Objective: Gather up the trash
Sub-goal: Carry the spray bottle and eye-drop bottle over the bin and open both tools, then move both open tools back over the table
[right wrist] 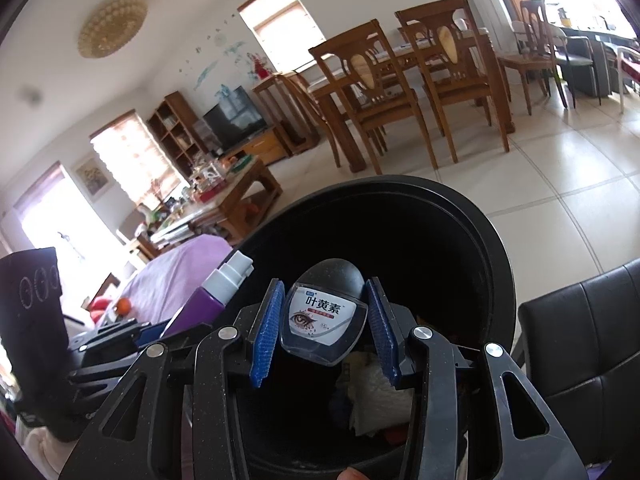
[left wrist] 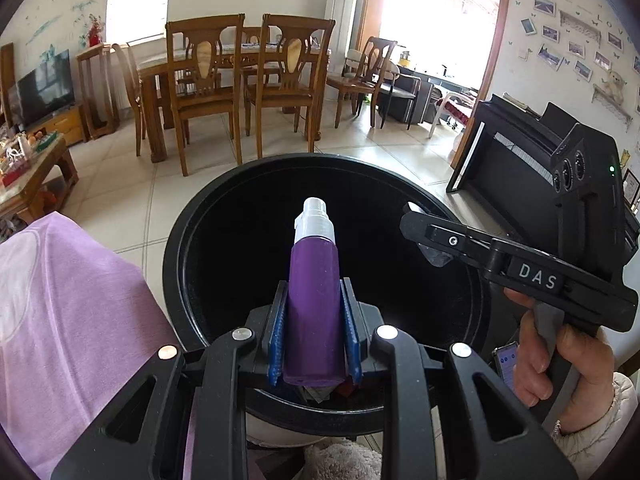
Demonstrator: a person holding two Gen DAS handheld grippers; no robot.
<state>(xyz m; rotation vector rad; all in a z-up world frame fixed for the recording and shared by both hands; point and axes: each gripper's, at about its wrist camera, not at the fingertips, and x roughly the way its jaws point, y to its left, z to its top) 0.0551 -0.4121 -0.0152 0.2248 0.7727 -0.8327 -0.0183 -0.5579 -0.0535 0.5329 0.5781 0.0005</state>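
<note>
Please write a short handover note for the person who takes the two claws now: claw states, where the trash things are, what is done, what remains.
Left claw: shut on the purple spray bottle, above the open black bin.
Right claw: holding the small dark eye-drop bottle between its pads, also over the bin.
Done: both items are picked up and brought to the bin; some trash already lies inside.
Left: open both claws to drop them in.

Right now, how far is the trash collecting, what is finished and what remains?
Done: some rubbish, including crumpled white paper, already lies inside the round black bin. In hand: the left gripper holds a purple spray bottle with a white cap over the bin; the right gripper holds a small dark eye-drop bottle there too. Left: opening both jaws to drop them.
</note>
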